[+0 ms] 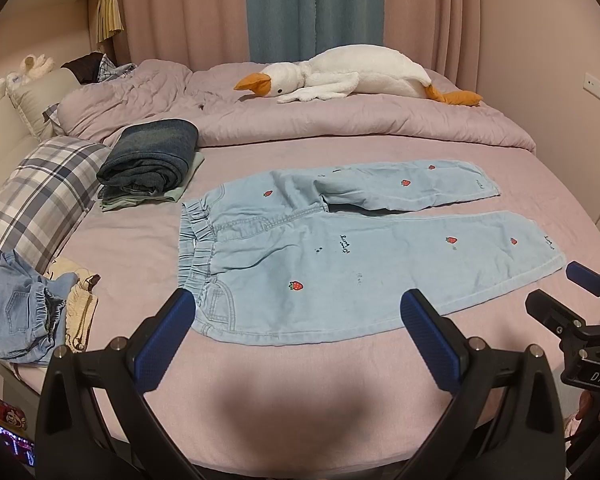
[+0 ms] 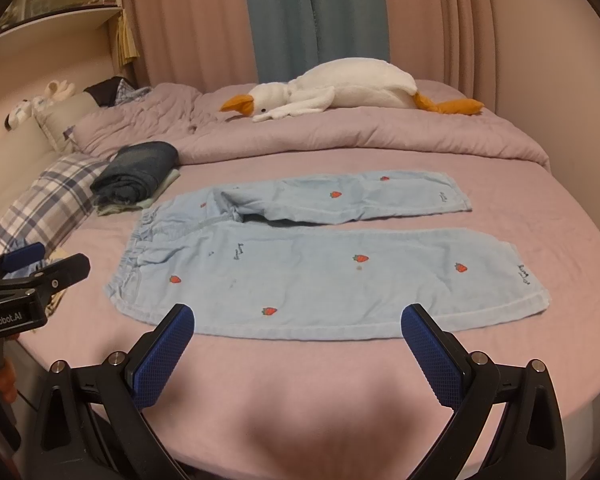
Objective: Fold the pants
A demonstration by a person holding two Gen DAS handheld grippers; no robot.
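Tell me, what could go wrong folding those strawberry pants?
The far leg of the pants is rumpled near the crotch, so folding now could trap creases. The folded stack lies close to the waistband and might get bumped. Both grippers, left and right, are open and grasp nothing yet.

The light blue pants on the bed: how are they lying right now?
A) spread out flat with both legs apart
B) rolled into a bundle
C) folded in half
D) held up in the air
A: the light blue pants lie flat on the pink sheet, legs side by side with a gap between them, unfolded.
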